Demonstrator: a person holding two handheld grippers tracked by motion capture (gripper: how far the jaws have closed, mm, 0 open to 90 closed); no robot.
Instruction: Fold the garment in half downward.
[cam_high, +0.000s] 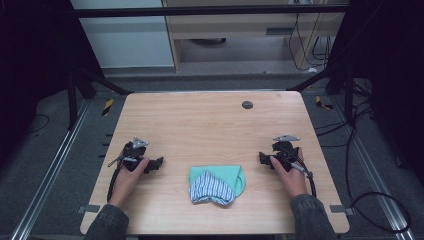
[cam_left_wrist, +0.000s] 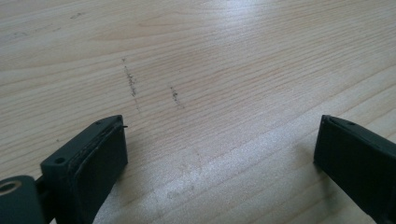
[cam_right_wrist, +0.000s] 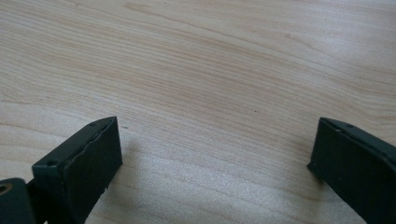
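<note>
Folded cloths (cam_high: 217, 183) lie in the lower middle of the high view, near the front edge of the wooden worktop (cam_high: 210, 125): a mint-green cloth underneath and a blue-and-white striped cloth (cam_high: 211, 190) stacked on its lower left part, the two touching. We see the left gripper (cam_high: 156, 164) at the lower left of that view, held in the person's left hand (cam_high: 129, 176) and resting on the worktop, its tips pointing toward the cloths yet well apart from them. The right gripper (cam_high: 262, 159) sits at the lower right in the right hand (cam_high: 289, 172), likewise turned toward the cloths and clear of them, so the pile lies between the two. In the left gripper view we note both black jaws standing wide apart over bare wood with a few faint dark scuff marks (cam_left_wrist: 130, 83); nothing is between them. In the right gripper view the jaws are equally spread over plain wood grain, released and grasping nothing. A small dark round cap (cam_high: 247, 104) is set in the worktop at the upper right.
</note>
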